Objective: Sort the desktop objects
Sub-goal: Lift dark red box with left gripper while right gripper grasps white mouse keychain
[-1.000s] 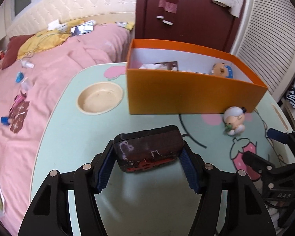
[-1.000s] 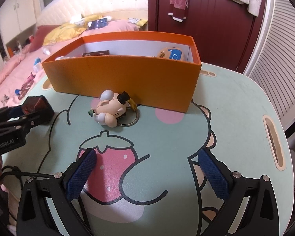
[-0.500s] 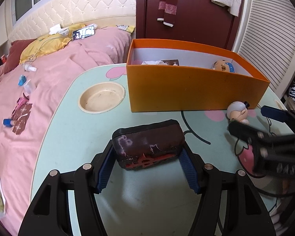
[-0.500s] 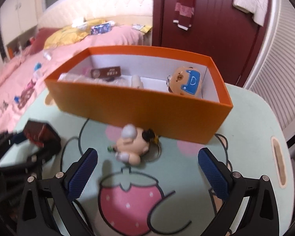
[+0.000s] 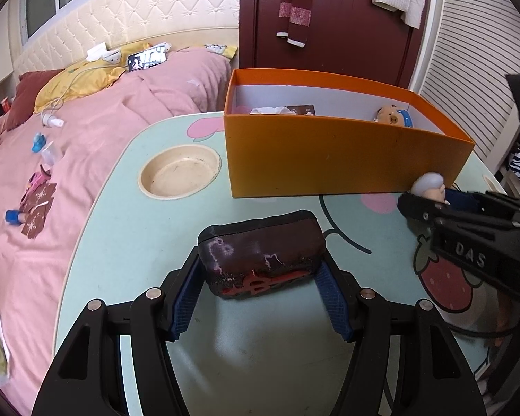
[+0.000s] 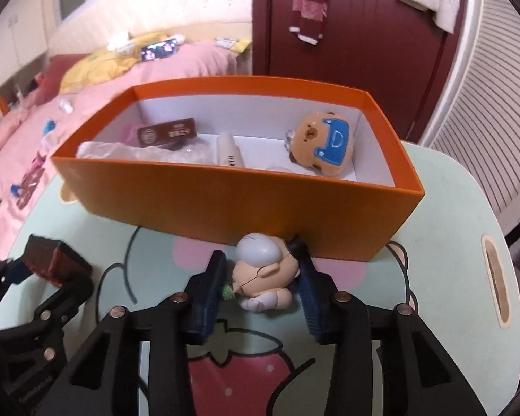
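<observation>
The left tongs clamp a dark, soft, pillow-shaped pouch by its two short ends, the ribbed blue pads pressing into scuffed fabric that carries pale smears and red lettering along its lower edge; whether it rests on the surface cannot be told. That surface is a smooth, pale green top with rounded corners, printed with a strawberry and pink blobs, and a round cream bowl sits sunk in it near the left edge. Toward the far edge stands a long orange cardboard box, matte outside and white inside, holding a plush bear with a blue cap, a brown card, a white tube and crinkled clear plastic. Just in front of its near wall lies a glossy plastic figurine with a rounded grey head. The right tongs are closing around it, and both pads look to be touching its sides.
</observation>
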